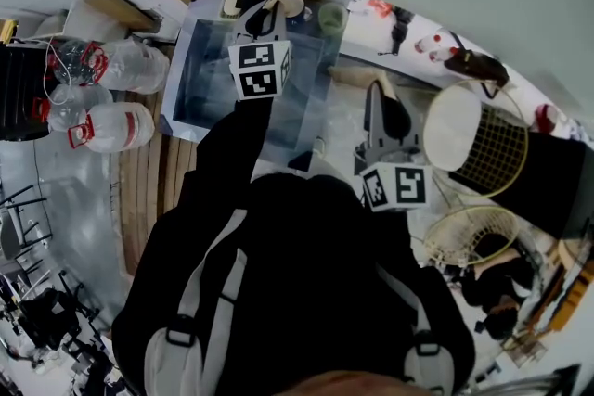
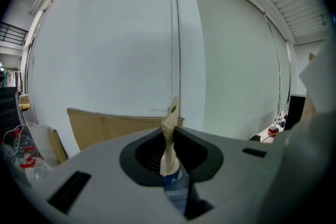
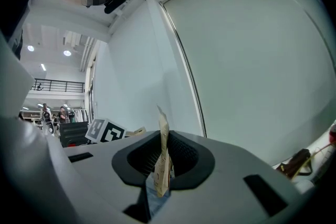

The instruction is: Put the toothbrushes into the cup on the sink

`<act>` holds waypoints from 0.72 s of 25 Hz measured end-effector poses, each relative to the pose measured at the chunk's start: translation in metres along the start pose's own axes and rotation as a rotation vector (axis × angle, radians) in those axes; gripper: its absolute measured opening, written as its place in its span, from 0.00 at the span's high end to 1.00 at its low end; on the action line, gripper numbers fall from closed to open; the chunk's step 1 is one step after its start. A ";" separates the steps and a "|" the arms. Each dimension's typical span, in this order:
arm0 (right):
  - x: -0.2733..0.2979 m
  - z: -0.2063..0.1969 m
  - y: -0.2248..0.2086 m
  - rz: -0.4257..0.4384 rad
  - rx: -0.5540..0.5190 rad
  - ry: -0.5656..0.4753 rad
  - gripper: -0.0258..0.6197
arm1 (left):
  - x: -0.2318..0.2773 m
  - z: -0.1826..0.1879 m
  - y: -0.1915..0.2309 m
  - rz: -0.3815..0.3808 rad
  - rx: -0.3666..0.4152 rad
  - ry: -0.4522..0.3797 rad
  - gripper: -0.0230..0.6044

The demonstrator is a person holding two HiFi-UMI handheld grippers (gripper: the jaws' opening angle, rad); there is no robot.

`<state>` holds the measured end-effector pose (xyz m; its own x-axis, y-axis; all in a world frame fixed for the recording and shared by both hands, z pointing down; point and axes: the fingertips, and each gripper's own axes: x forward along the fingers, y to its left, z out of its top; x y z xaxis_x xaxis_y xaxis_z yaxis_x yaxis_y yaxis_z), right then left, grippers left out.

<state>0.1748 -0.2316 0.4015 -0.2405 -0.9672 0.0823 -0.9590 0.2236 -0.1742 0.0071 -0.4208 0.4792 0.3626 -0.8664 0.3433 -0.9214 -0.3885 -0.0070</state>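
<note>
left gripper [image 2: 169,166] clenched on wrapped toothbrush [image 2: 169,134], upright between jaws | right gripper [image 3: 160,171] clenched on second toothbrush [image 3: 163,139], likewise | cup [image 1: 331,17] at sink [image 1: 200,102] far edge, touching neither

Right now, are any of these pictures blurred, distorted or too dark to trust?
Head view: heavy fisheye, the dark jacket loses detail. Left gripper view: black vignette, bowed wall seam, toothbrush slightly soft. Right gripper view: same bowing and vignette, second toothbrush equally soft.
</note>
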 end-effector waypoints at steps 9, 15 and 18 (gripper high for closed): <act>0.006 -0.003 -0.003 -0.007 0.001 0.015 0.90 | 0.034 -0.029 0.002 0.000 0.005 0.065 0.89; 0.011 -0.006 -0.007 -0.016 -0.016 0.029 0.90 | 0.047 -0.049 0.006 0.005 -0.014 0.108 0.89; 0.011 -0.007 -0.006 -0.016 -0.018 0.029 0.90 | 0.052 -0.059 0.005 -0.004 -0.026 0.131 0.89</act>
<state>0.1768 -0.2428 0.4107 -0.2288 -0.9668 0.1138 -0.9653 0.2102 -0.1551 0.0126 -0.4492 0.5521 0.3462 -0.8161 0.4628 -0.9241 -0.3817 0.0182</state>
